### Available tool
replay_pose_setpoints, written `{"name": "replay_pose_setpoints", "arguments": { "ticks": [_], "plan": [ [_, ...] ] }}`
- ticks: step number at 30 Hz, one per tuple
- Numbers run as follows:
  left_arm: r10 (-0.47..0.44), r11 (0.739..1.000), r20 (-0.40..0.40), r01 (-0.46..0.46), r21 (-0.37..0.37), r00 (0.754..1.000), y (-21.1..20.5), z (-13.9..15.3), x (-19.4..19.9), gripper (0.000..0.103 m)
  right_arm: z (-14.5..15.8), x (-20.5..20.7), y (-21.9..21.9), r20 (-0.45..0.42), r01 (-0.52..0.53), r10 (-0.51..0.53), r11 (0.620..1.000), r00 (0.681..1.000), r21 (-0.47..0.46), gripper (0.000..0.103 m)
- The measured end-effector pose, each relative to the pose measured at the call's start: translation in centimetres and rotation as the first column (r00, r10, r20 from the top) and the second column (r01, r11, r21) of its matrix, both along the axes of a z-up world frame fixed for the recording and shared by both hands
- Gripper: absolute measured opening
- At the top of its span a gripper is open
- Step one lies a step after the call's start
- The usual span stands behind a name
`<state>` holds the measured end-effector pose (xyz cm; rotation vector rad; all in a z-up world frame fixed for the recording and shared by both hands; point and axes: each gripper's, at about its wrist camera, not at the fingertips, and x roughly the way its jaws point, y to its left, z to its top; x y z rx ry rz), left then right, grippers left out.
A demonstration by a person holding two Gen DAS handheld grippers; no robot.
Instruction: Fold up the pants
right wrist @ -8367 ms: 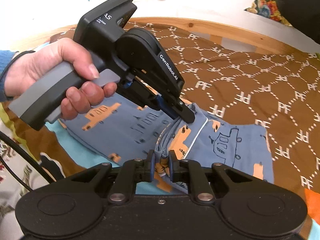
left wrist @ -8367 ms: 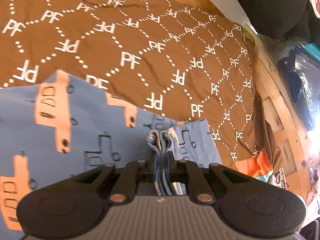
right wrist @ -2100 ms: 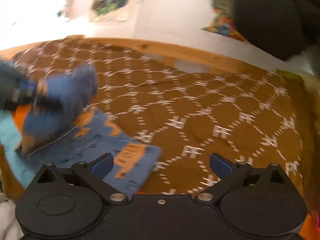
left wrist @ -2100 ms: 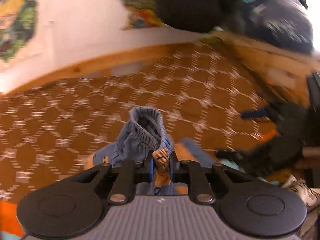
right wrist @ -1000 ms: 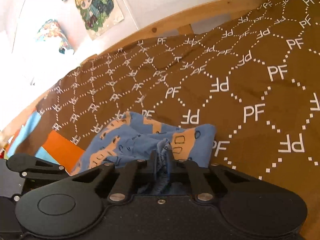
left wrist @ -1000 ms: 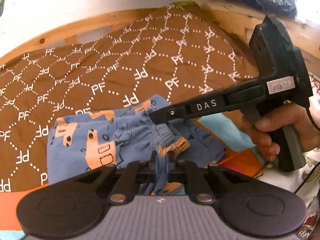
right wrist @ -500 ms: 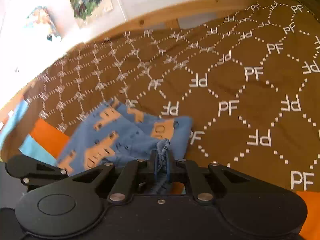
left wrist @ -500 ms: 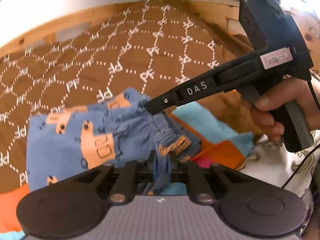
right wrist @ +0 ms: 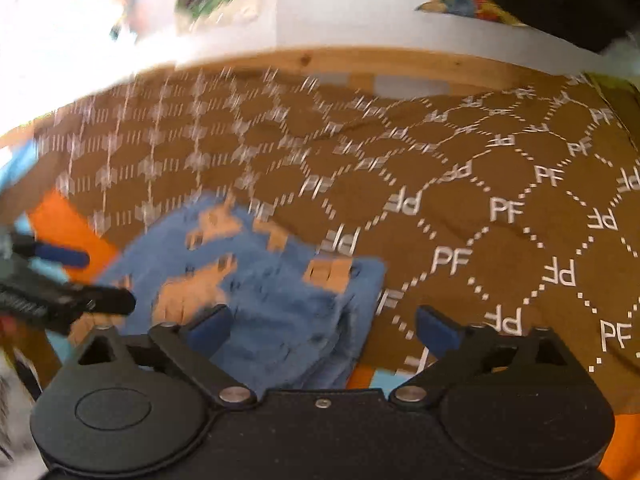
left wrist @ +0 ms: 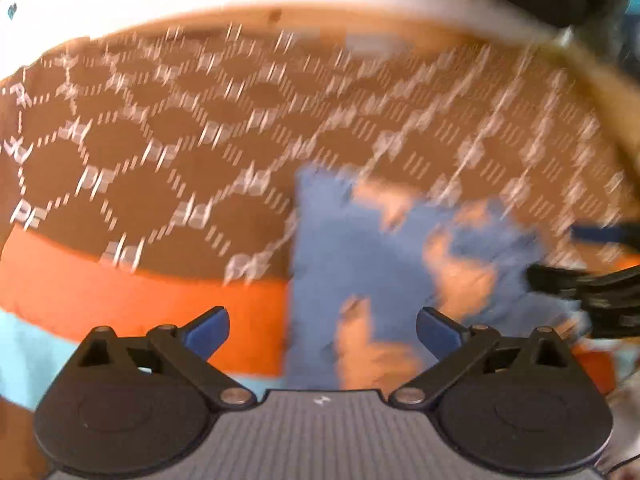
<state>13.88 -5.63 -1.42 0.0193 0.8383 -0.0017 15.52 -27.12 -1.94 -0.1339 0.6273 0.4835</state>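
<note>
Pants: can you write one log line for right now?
pants: folded, lying on brown blanket | left gripper: opening, empty | right gripper: opening, empty

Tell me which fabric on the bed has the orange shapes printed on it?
The blue folded pants, lying on the brown blanket, which carries white "PF" letters instead. The plain orange cloth has no print.
</note>
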Motion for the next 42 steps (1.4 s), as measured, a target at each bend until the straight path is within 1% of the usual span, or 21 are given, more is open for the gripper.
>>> {"name": "replay_pose_setpoints", "arguments": {
  "ticks": [1, 4, 6, 9, 10, 12, 13, 15, 16, 18, 19, 20, 22, 24, 25, 28, 29, 35, 37, 39, 42],
  "plan": [
    [0.001, 1.000, -0.026, -0.001, 0.026, 1.000, 0.1, -0.7, 0.1, 0.103, -0.4, -0.2, 0.4, -0.001, -0.016, 0.016, 0.999, 1.000, -0.046, 0.100],
    [0.018, 0.999, -0.020, -0.019, -0.037, 1.000, 1.5, -1.4, -1.1, 0.103, -1.4, -0.7, 0.7, -0.015, -0.070, 0.068, 0.984, 0.998, -0.161, 0.102],
    [0.027, 0.997, -0.026, -0.029, -0.071, 0.999, 2.0, -1.6, -1.2, 0.103, -1.6, -0.4, 0.1, -0.049, -0.132, 0.125, 0.977, 0.991, -0.170, 0.102],
    [0.008, 0.998, -0.027, -0.009, -0.056, 1.000, 2.2, -1.3, -1.6, 0.103, -0.6, 0.7, -1.3, -0.136, -0.204, 0.187, 0.971, 0.973, -0.126, 0.102],
    [0.003, 0.998, -0.033, -0.004, -0.055, 0.999, 2.3, -1.0, -1.4, 0.102, -0.1, 0.8, -1.8, -0.142, -0.218, 0.202, 0.970, 0.969, -0.109, 0.102],
    [0.003, 0.998, -0.030, -0.005, -0.063, 1.000, 2.6, 0.0, -1.3, 0.103, 1.3, 0.6, -2.8, -0.114, -0.216, 0.207, 0.974, 0.972, -0.073, 0.102],
    [0.002, 0.997, -0.002, -0.002, -0.078, 1.000, 2.8, 0.6, -1.4, 0.103, 1.8, 0.6, -3.1, -0.081, -0.187, 0.182, 0.980, 0.980, -0.062, 0.102],
    [-0.018, 0.991, 0.078, 0.028, -0.128, 0.997, 2.9, 1.9, -0.9, 0.103, 2.5, 0.6, -3.1, 0.015, -0.092, 0.092, 0.996, 0.996, -0.017, 0.102],
    [-0.037, 0.989, 0.101, 0.050, -0.137, 0.994, 2.6, 2.4, 0.1, 0.103, 2.4, 0.7, -2.8, 0.063, -0.038, 0.037, 0.999, 0.997, 0.015, 0.102],
    [-0.064, 0.992, 0.108, 0.076, -0.105, 0.992, 1.5, 3.0, 2.3, 0.103, 1.6, 1.2, -2.1, 0.115, 0.069, -0.074, 0.997, 0.991, 0.041, 0.102],
    [-0.081, 0.993, 0.115, 0.089, -0.072, 0.990, 0.7, 3.0, 3.4, 0.103, 1.1, 1.5, -1.7, 0.121, 0.105, -0.107, 0.994, 0.987, 0.029, 0.102],
    [-0.099, 0.994, 0.115, 0.103, -0.029, 0.988, -0.1, 2.6, 4.6, 0.103, 0.4, 1.8, -1.3, 0.119, 0.116, -0.117, 0.993, 0.986, 0.008, 0.102],
    [-0.114, 0.991, 0.082, 0.108, 0.077, 0.990, -1.4, 1.1, 6.7, 0.103, -1.1, 2.2, -0.6, 0.114, 0.120, -0.113, 0.991, 0.987, -0.056, 0.102],
    [-0.113, 0.987, 0.052, 0.106, 0.121, 0.992, -1.7, -0.3, 8.2, 0.103, -2.0, 2.2, -0.7, 0.124, 0.141, -0.127, 0.984, 0.984, -0.108, 0.102],
    [-0.114, 0.988, 0.041, 0.109, 0.111, 0.993, -1.5, -0.9, 8.7, 0.103, -2.2, 2.2, -0.9, 0.125, 0.150, -0.136, 0.983, 0.983, -0.108, 0.102],
    [-0.074, 0.997, 0.019, 0.073, 0.020, 0.997, -0.3, -1.5, 9.6, 0.103, -2.4, 3.1, -2.0, 0.090, 0.165, -0.159, 0.984, 0.983, -0.063, 0.102],
    [-0.063, 0.998, 0.015, 0.063, 0.005, 0.998, 0.0, -1.4, 9.6, 0.103, -2.5, 3.3, -2.2, 0.081, 0.168, -0.163, 0.984, 0.983, -0.054, 0.102],
    [-0.060, 0.998, 0.014, 0.059, 0.009, 0.998, 0.4, -1.4, 9.5, 0.103, -2.1, 3.1, -2.5, 0.063, 0.167, -0.164, 0.985, 0.984, -0.033, 0.102],
    [-0.049, 0.999, 0.011, 0.049, -0.003, 0.999, 0.5, -1.0, 9.7, 0.103, -1.3, 2.9, -2.6, 0.062, 0.163, -0.162, 0.987, 0.985, -0.005, 0.102],
    [-0.037, 0.999, 0.017, 0.037, -0.028, 0.999, 0.6, -0.3, 9.5, 0.103, -0.4, 2.3, -2.8, 0.084, 0.168, -0.169, 0.986, 0.982, 0.022, 0.102],
    [-0.028, 0.993, 0.030, 0.031, -0.112, 0.999, 0.7, 1.1, 8.5, 0.103, 0.9, 1.3, -2.8, 0.085, 0.122, -0.128, 0.990, 0.988, 0.070, 0.102]
  ]
}}
